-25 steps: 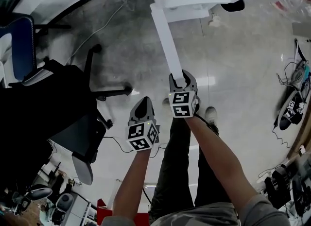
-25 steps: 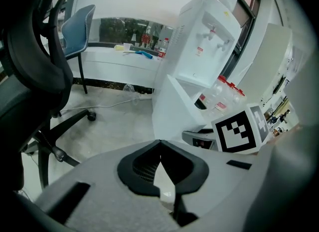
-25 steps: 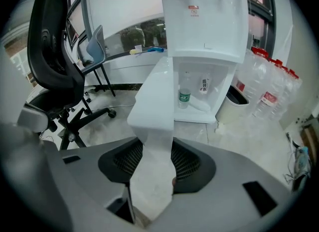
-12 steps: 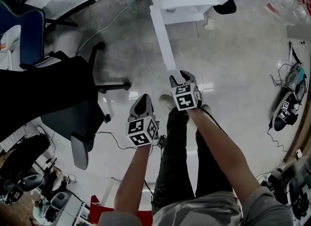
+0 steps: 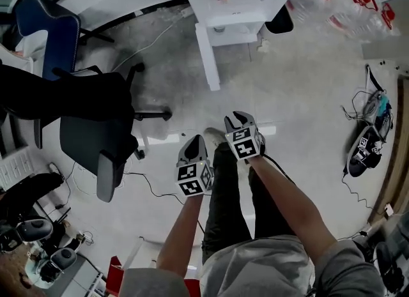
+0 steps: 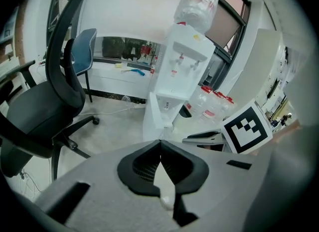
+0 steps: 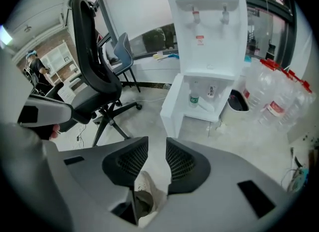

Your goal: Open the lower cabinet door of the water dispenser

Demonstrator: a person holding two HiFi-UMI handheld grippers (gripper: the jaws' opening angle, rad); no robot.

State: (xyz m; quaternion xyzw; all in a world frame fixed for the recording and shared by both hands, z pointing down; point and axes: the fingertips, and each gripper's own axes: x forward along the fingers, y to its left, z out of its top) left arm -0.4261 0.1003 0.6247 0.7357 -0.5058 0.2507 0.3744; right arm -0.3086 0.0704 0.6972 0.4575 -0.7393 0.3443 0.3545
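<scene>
My left claw (image 6: 160, 143) is clenched, its dark ribbed pads meeting at the tips with nothing between them. My right claw (image 7: 157, 141) is released but closing: a gap shows between its pads, and through it I see only the grey polished floor (image 5: 300, 85) and one light shoe (image 7: 142, 188) of the person carrying the rig. Both claws hang in the air side by side above the person's dark-trousered legs (image 5: 223, 206), well apart from the tall white water dispenser (image 7: 209, 36), which stands on the floor ahead of them.

The dispenser's white lower cabinet door (image 7: 172, 111) stands swung out to the left of its opening, and neither claw touches it. The compartment behind it is exposed, and on its shelf I can make out a small bottle with a green label (image 7: 194, 98). Clear water jugs with red caps (image 7: 279, 96) stand clustered on the floor just to the right of the dispenser. A black office chair (image 5: 96, 129) sits on the floor off to my left, with a blue chair (image 5: 48, 24) beyond it.
</scene>
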